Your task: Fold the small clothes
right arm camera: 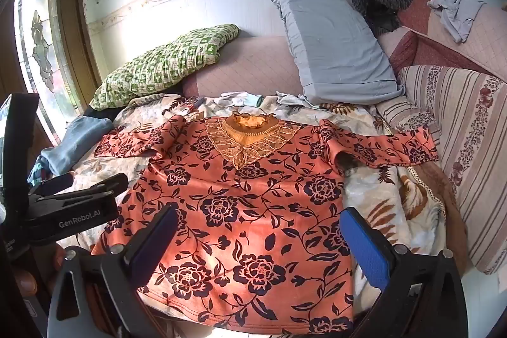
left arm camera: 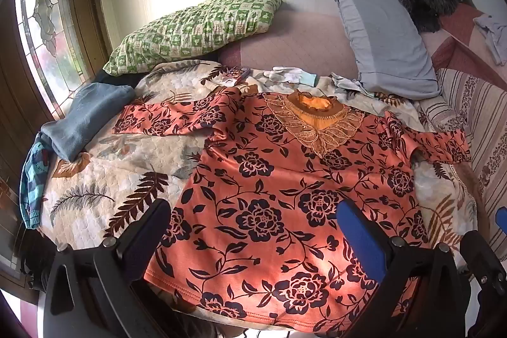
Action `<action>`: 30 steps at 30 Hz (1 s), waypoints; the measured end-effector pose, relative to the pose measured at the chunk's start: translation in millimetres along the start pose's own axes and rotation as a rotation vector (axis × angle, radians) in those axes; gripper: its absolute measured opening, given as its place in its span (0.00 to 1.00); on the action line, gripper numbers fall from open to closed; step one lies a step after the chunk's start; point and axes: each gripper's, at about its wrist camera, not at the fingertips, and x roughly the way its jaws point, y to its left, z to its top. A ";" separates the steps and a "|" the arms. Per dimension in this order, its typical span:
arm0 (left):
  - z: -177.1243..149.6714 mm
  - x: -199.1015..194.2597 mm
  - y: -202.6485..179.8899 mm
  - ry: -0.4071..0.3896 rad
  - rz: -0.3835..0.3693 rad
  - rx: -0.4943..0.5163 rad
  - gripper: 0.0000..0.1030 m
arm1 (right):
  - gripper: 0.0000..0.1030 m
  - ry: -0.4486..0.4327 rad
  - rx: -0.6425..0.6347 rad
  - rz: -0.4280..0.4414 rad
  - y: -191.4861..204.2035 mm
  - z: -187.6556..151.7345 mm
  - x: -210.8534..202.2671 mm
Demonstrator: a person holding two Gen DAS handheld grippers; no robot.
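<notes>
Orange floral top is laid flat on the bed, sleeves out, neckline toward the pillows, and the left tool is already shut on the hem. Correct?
Not quite. The left tool is open, its jaws spread wide above the hem with nothing pinched, as the left wrist view shows. The rest holds: the orange floral top lies flat on the bed, sleeves out, neckline toward the pillows.

Both wrist views look steeply down from the bed's near edge toward the far wall. Shared: orange floral top [left arm camera: 285, 195] [right arm camera: 240, 205], pillows, window; right view sits further right.
</notes>
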 end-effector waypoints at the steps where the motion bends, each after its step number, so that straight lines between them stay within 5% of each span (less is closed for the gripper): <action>1: 0.0 -0.1 0.0 -0.002 0.002 0.001 1.00 | 1.00 -0.001 0.000 -0.001 0.2 0.0 -0.1; 14: 0.5 0.8 0.4 0.007 -0.005 -0.002 1.00 | 1.00 0.001 0.000 -0.002 0.2 0.0 0.5; 19: -13.4 28.7 34.7 0.079 -0.024 -0.029 1.00 | 1.00 0.071 0.014 0.039 -18.9 -7.8 14.1; 24: -35.0 87.5 100.4 0.244 0.032 -0.163 1.00 | 1.00 0.221 0.324 0.091 -119.8 -27.7 56.7; 30: -48.0 117.4 137.3 0.298 0.034 -0.221 1.00 | 1.00 0.288 0.782 0.176 -238.8 -66.3 107.6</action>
